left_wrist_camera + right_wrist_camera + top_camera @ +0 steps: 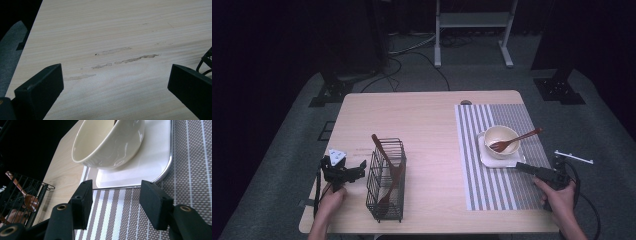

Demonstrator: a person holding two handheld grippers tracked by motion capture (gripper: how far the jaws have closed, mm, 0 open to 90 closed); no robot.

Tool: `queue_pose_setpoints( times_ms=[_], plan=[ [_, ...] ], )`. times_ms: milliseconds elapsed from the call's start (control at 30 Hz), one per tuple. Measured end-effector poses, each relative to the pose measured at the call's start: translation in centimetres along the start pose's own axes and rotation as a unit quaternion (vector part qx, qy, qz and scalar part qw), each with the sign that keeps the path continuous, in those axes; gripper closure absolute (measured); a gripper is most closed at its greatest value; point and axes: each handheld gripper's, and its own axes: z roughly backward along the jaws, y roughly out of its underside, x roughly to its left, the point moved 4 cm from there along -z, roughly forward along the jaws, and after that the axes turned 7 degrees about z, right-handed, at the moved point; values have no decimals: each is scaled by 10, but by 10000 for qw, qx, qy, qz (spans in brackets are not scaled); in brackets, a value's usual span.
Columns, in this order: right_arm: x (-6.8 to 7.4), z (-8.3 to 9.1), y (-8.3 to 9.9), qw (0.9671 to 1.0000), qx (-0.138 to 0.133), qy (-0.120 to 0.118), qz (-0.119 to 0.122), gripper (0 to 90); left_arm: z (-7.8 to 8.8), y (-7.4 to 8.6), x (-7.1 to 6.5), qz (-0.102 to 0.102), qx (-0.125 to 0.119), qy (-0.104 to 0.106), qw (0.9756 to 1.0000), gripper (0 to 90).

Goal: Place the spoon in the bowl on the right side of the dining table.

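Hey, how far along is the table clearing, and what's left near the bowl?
One wooden utensil already stands in the wire caddy. The right claw is open at the near edge of the white tray, gripping nothing; the left claw waits open over bare table. Left to do, probably: the wooden fork resting in the bowl looks like the next piece for the caddy.

Cream bowl (pixel 501 139), grey-striped mat (pixel 492 185), black basket (pixel 385 180)

Cream bowl (pixel 501 141) upright on white tray (pixel 492 159).
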Motion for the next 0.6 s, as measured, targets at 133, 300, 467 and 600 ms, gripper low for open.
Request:
queue_pose_setpoints(
  times_ms=[133,300,467,600],
  plan=[
    [2,-1,4,10000,32,-9,37,429,0,0,0,5,-2,1,10000,0],
    [6,-3,10,9999,80,-21,132,422,0,0,0,-13,-2,-5,10000,0],
    [9,-3,14,9997,101,-27,202,421,0,0,0,-14,-1,-4,10000,0],
    [10,-2,16,9997,105,-28,232,420,0,0,0,-15,1,-4,10000,0]
  ],
)
